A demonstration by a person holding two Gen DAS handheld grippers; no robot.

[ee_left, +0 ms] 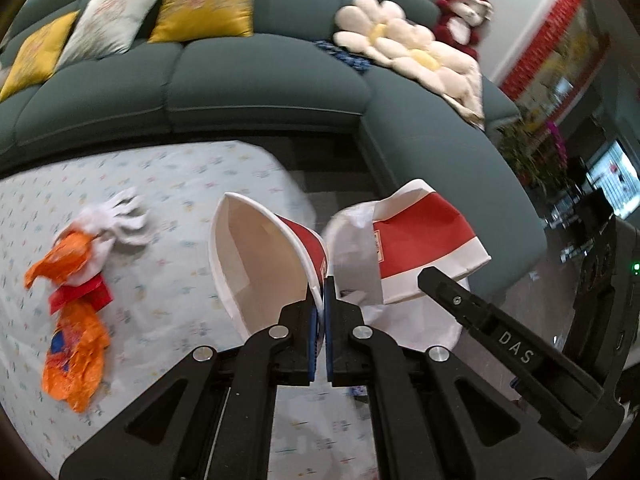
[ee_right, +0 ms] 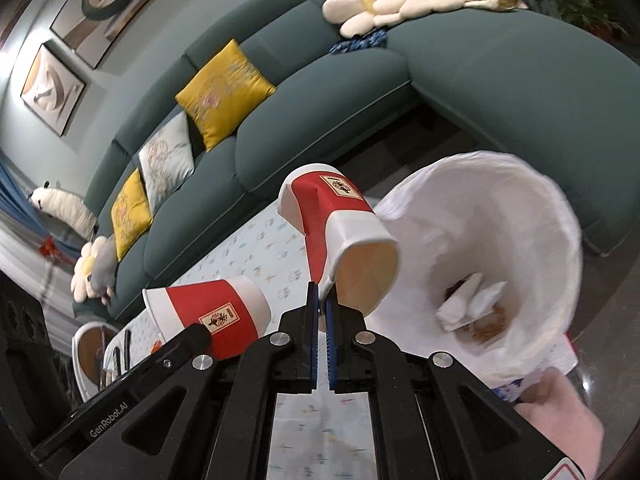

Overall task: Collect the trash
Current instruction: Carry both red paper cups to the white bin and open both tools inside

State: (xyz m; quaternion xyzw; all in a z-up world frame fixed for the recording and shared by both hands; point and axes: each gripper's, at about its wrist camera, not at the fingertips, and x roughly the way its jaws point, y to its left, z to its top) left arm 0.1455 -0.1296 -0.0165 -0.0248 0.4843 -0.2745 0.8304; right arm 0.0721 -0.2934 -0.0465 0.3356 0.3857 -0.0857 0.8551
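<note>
Each gripper, left [ee_left: 320,300] and right [ee_right: 320,300], is pinching a cup [ee_left: 260,264] [ee_right: 340,232] rim beside the bin [ee_right: 500,264], which is holding tissue. Wrappers [ee_left: 72,320] are awaiting collection on the table [ee_left: 180,184].

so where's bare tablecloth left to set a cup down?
Free: the tablecloth between the orange wrapper pile and the sofa, and the near strip under the left gripper. Crowded: the right end, with both paper cups and the lined bin.
</note>
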